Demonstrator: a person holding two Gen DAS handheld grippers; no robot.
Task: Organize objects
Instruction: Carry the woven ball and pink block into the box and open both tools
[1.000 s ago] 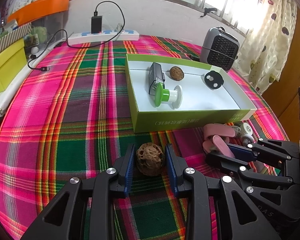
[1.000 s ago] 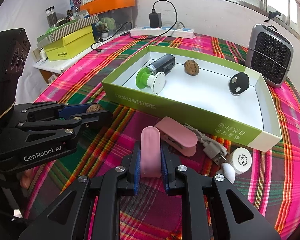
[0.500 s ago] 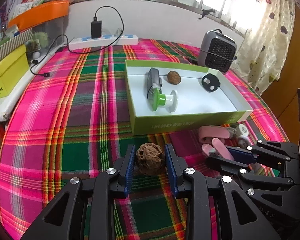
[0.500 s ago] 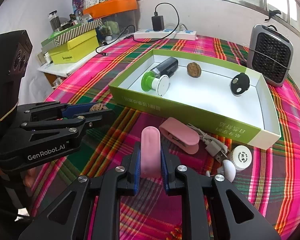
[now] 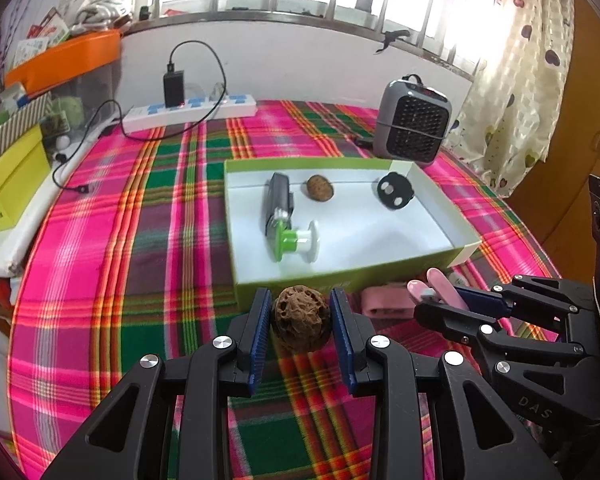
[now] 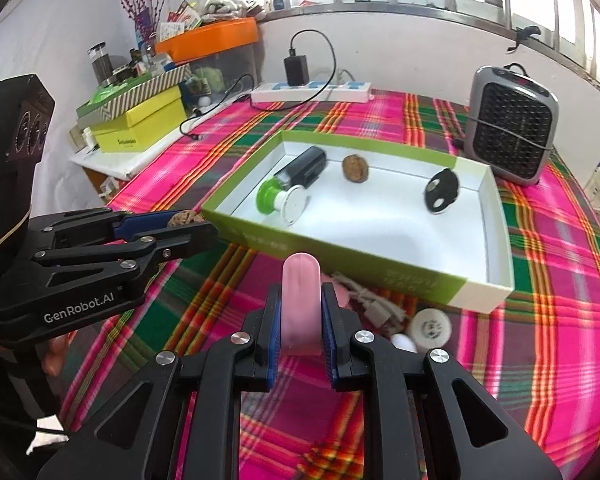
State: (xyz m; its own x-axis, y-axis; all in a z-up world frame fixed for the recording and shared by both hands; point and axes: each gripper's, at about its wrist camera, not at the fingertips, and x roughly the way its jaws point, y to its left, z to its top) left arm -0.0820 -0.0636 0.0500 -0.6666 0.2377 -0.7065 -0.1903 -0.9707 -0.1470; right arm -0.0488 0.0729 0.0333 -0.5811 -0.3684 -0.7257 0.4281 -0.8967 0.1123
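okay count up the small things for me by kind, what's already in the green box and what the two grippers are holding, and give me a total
Walnuts: 2, one in the green box at, one in the left gripper at
Black case: 1
Green and white spool: 1
Black round piece: 1
Pink piece: 1, in the right gripper
Total: 6
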